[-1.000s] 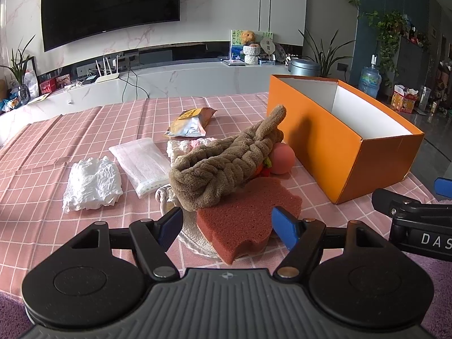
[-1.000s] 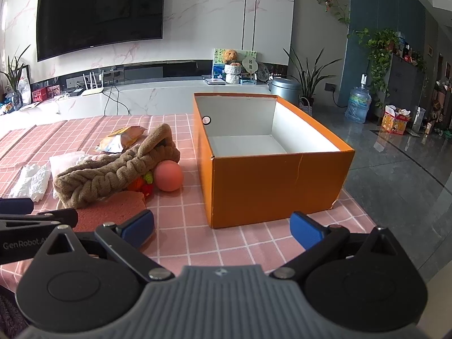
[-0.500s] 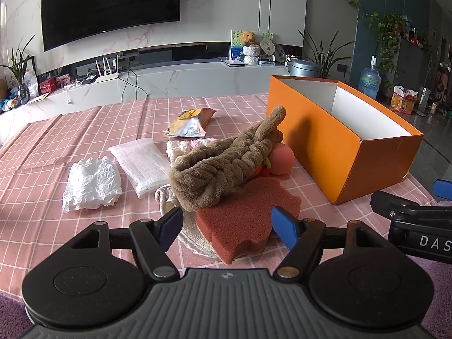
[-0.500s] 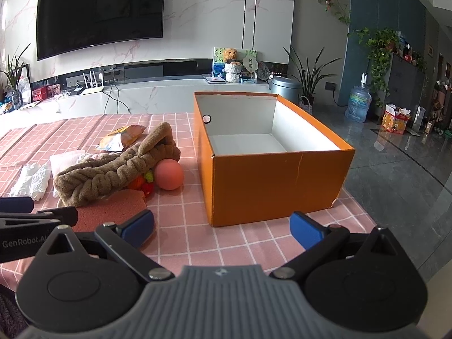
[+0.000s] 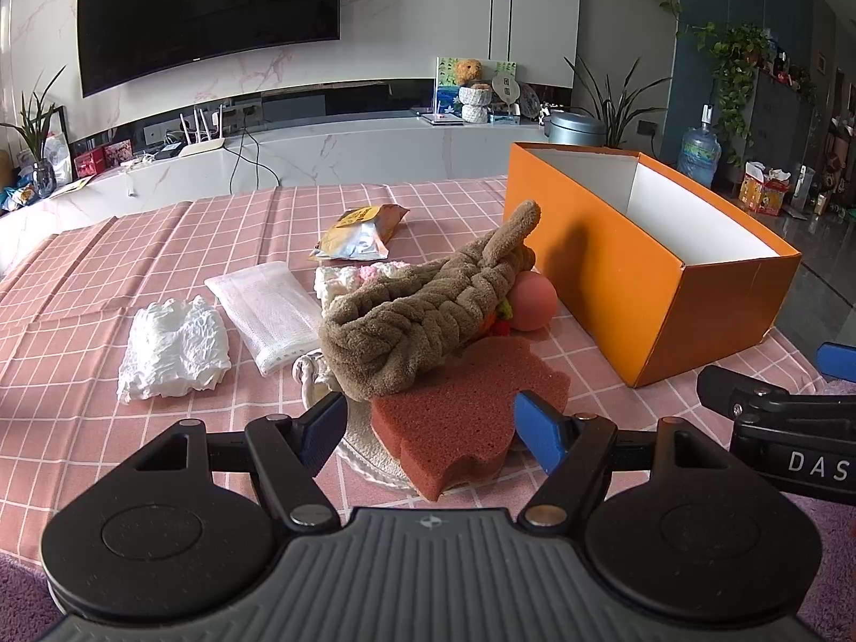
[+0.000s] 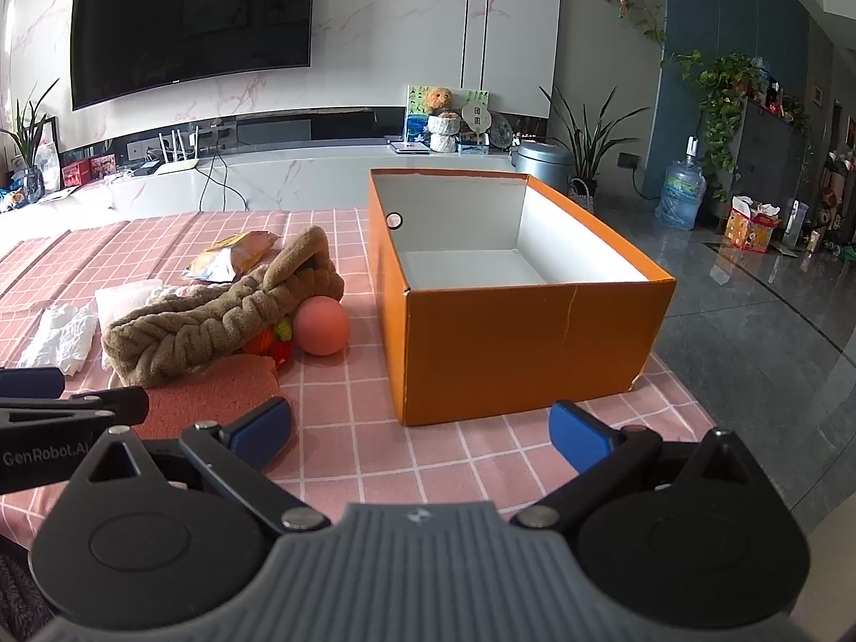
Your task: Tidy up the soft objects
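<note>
A reddish sponge (image 5: 471, 401) lies on a clear glass dish near the table's front edge, with a brown braided plush (image 5: 422, 315) draped over its far side. A pink ball (image 5: 532, 302) sits behind them, beside an empty orange box (image 5: 615, 278). My left gripper (image 5: 433, 428) is open, its blue pads either side of the sponge's near end, not touching. My right gripper (image 6: 420, 430) is open and empty, low in front of the orange box (image 6: 513, 353). The sponge (image 6: 214, 390), plush (image 6: 214, 321) and ball (image 6: 321, 326) lie to its left.
A crumpled white cloth (image 5: 174, 348), a white mesh pouch (image 5: 265, 313), a pink-white knit piece (image 5: 364, 275) and a snack bag (image 5: 358, 232) lie on the pink checked tablecloth (image 5: 107, 278). The table's right edge drops to a tiled floor (image 6: 749, 321).
</note>
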The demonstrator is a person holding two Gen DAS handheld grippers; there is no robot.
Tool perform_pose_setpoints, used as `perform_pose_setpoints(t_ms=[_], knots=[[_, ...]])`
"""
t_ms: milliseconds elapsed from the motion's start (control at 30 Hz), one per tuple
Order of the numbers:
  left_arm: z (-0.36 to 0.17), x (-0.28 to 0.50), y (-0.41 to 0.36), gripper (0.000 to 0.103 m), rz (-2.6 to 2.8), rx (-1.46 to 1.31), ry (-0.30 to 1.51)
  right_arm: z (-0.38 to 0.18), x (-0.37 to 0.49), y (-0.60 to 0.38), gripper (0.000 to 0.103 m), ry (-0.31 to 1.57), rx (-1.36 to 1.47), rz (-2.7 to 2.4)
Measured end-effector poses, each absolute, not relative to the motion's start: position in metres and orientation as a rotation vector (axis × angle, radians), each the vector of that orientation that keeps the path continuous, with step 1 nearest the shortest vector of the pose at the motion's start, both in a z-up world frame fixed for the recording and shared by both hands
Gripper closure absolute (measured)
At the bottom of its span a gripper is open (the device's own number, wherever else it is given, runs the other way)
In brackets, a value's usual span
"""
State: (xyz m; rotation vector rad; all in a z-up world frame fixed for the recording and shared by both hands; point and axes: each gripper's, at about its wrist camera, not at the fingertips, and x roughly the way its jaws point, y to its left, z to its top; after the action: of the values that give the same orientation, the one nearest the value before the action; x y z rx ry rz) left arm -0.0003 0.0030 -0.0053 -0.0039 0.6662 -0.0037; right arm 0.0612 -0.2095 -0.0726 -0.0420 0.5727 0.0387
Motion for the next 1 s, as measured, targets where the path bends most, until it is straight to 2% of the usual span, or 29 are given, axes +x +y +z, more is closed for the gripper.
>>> perform_pose_setpoints(t_ms=[1000], knots=[[-0.0071, 0.0015, 0.0029, 0.019, -0.004, -0.008, 0.671, -0.0723, 0.0627, -0.2082, 0.002, 0.584, -0.046, 0.04]])
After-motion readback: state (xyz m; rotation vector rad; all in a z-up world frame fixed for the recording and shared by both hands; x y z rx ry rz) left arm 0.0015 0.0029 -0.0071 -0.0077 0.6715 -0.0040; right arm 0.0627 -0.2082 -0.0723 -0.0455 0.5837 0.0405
